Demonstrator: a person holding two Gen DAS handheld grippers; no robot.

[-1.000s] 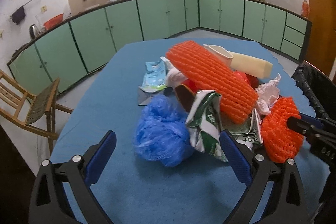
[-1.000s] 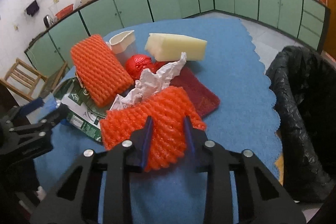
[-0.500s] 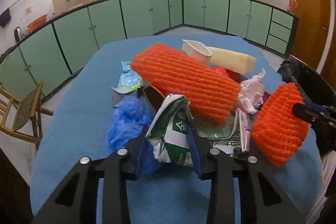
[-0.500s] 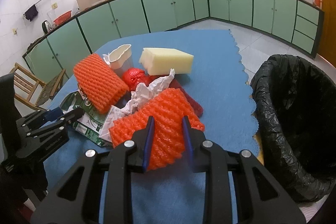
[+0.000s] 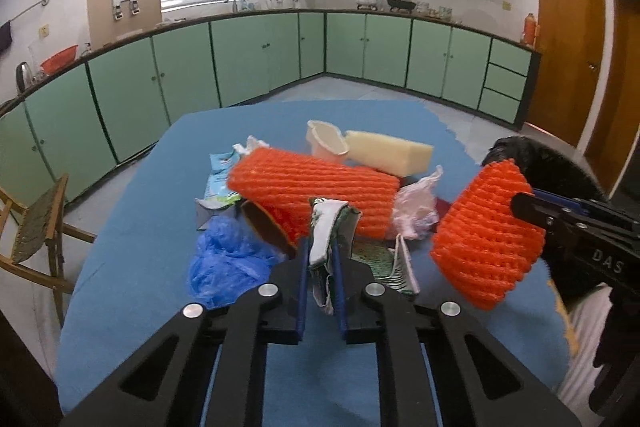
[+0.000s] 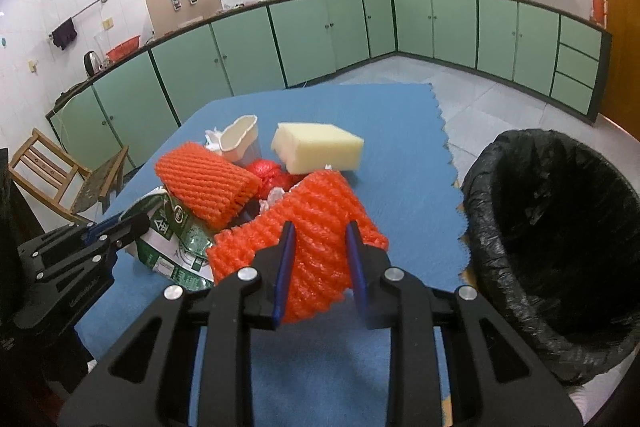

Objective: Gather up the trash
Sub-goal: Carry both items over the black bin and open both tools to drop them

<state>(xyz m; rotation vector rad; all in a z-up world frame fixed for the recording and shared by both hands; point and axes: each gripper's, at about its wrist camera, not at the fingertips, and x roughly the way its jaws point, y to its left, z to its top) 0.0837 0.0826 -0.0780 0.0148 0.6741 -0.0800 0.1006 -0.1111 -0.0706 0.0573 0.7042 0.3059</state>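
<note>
My left gripper (image 5: 320,255) is shut on the edge of a green and white carton (image 5: 326,227), lifting it off the blue table (image 5: 132,259). My right gripper (image 6: 320,231) is shut on an orange foam net (image 6: 316,223) and holds it above the table; it also shows in the left wrist view (image 5: 486,239). A second orange foam net (image 5: 316,195) rests on the pile. A blue plastic bag (image 5: 228,263), crumpled paper (image 5: 416,207), a yellow sponge block (image 6: 316,145) and a white cup (image 6: 240,139) lie there too. A black-lined trash bin (image 6: 560,227) stands at the right.
A wooden chair (image 5: 36,239) stands left of the table. Green cabinets (image 6: 320,39) run along the back wall. A brown door (image 5: 568,59) is at the right. A red crumpled wrapper (image 6: 268,175) and a light blue packet (image 5: 220,179) lie in the pile.
My left gripper closed on the green and white carton and raised it. My right gripper lifted the orange foam net higher off the table, beside the bin.
</note>
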